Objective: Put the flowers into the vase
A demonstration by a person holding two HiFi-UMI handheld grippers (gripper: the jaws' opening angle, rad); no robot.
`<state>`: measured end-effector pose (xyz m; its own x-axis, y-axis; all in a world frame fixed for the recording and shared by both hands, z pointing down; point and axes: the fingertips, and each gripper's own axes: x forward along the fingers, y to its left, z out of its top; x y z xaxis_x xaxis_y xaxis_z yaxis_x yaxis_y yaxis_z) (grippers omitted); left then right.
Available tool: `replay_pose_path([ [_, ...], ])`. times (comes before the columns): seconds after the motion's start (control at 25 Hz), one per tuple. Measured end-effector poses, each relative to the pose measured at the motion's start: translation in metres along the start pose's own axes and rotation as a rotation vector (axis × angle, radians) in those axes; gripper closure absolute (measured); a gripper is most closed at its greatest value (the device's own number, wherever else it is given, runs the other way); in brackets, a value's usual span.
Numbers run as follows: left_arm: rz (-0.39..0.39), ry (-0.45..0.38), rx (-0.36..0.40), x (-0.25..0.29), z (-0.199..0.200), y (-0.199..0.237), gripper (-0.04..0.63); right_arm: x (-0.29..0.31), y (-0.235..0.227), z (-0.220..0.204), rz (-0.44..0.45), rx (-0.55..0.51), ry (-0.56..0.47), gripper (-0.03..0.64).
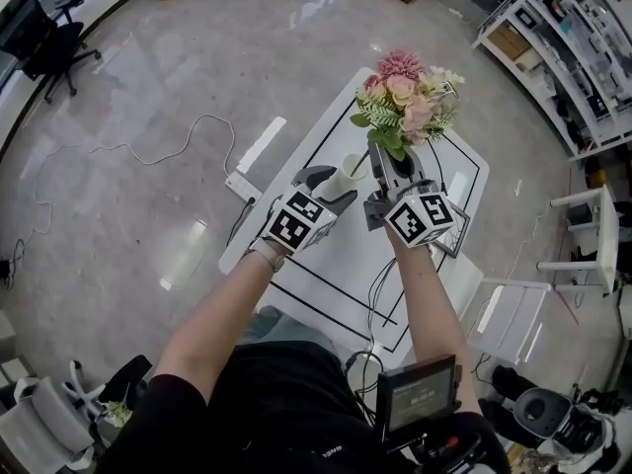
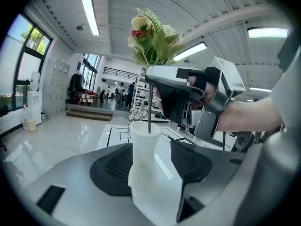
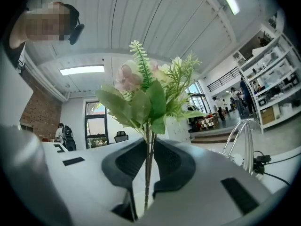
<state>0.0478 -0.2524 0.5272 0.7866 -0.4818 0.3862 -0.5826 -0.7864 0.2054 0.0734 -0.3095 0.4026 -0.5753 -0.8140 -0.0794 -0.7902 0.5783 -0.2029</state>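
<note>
on the white table (image 1: pixel 341 260) with black lines stands a small white vase (image 1: pixel 347 178). it is upright and its mouth is open at the top.

the left gripper (image 1: pixel 330 190) is at the vase. its two jaws are wide apart and the vase (image 2: pixel 146 164) stands between them. in the left gripper view there is a gap between the vase and one pad. the other pad is partly behind the vase, so i cannot tell if it touches. the jaws do not squeeze the vase.

the right gripper (image 1: pixel 397 169) is just beside the left one and higher than the vase. its jaws are closed tight on the thin stems (image 3: pixel 148 168) of the flowers (image 1: pixel 405 102). the flowers are a bunch of pink and cream blooms with green leaves. they stand up above the right gripper. below the jaws, one dark stem (image 2: pixel 149 109) hangs straight down, and its tip is just inside the mouth of the vase. the rest of the bunch is up above the vase, not down in it.

each gripper has a cube (image 1: pixel 294 222) with black and white squares on it. a person's bare arms (image 1: pixel 222 314) reach out to both grippers.

around the table is a shiny grey floor (image 1: pixel 148 87). a black chair (image 1: pixel 44 38) stands far off at the left, a white cable (image 1: pixel 148 154) lies on the floor, and shelves (image 1: pixel 583 28) stand at the right.
</note>
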Motion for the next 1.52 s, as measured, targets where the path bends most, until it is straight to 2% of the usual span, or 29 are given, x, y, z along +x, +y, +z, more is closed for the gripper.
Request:
replay_pose_path([
  [0.32,-0.003,0.007,-0.009,0.003,-0.006,0.003,0.360,-0.010,0.002,-0.031,-0.028,-0.026,0.062,0.564],
  [0.6,-0.003,0.016,-0.017,0.004,-0.008,0.007,0.360,-0.017,0.005,-0.048,-0.051,-0.082,0.111,0.563],
  [0.96,-0.006,0.019,-0.028,0.008,-0.011,0.005,0.360,-0.033,0.008,-0.065,-0.067,-0.106,0.159,0.560],
  [1.28,-0.007,0.025,-0.031,0.009,-0.012,0.004,0.360,-0.041,0.009,-0.082,-0.077,-0.109,0.235,0.537],
  [1.52,-0.014,0.021,-0.033,0.010,-0.012,0.003,0.360,-0.045,0.007,-0.092,-0.085,-0.091,0.276,0.483],
])
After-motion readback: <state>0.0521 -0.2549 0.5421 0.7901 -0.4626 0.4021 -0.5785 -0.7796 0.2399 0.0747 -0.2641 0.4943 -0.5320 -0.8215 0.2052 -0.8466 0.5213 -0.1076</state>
